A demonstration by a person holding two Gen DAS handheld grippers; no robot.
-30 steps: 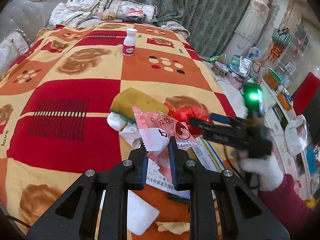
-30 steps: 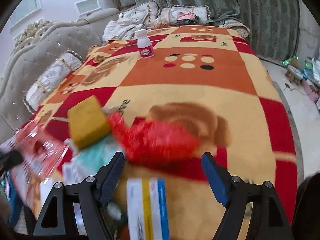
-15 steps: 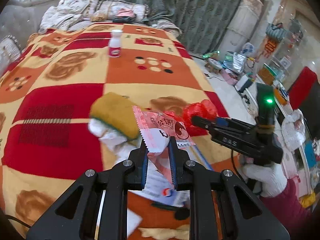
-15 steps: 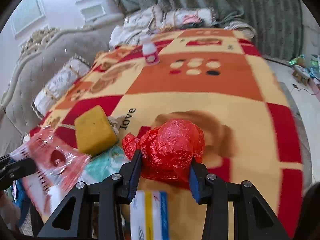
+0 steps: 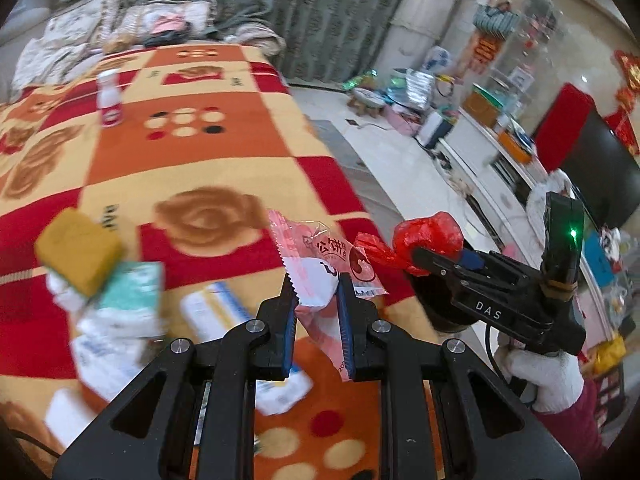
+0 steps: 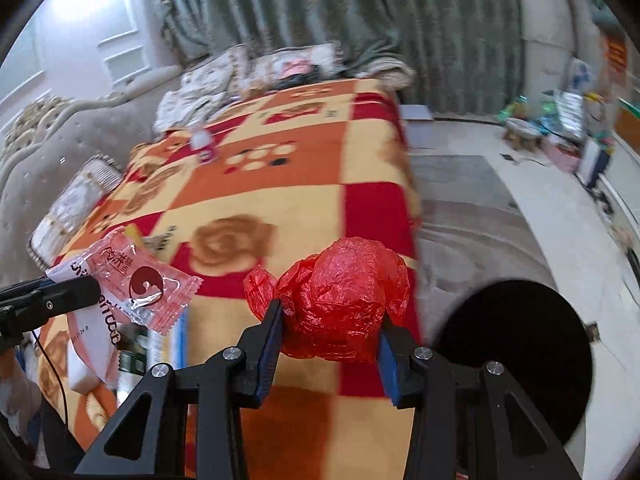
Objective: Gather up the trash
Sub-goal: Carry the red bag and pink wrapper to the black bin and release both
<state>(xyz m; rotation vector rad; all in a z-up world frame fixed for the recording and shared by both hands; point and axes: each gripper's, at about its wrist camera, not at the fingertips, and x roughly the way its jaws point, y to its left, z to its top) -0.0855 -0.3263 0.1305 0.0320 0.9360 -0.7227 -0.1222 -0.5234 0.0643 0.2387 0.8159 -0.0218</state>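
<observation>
The left gripper has its fingers closed almost fully on a pink snack wrapper, which sticks up between the blue pads and is lifted above the blanket. The right gripper holds a crumpled red plastic bag; its fingers press on both sides of the ball and are open only as wide as the bag. In the left wrist view the red bag hangs past the edge of the blanket, above the floor. In the right wrist view a round black opening shows on the floor just right of the bag; I cannot tell what it is. A yellow sponge, white crumpled paper and a white box with a blue and yellow edge lie on the blanket. A small white bottle stands upright far behind them. A white glove covers the hand with the right gripper.
</observation>
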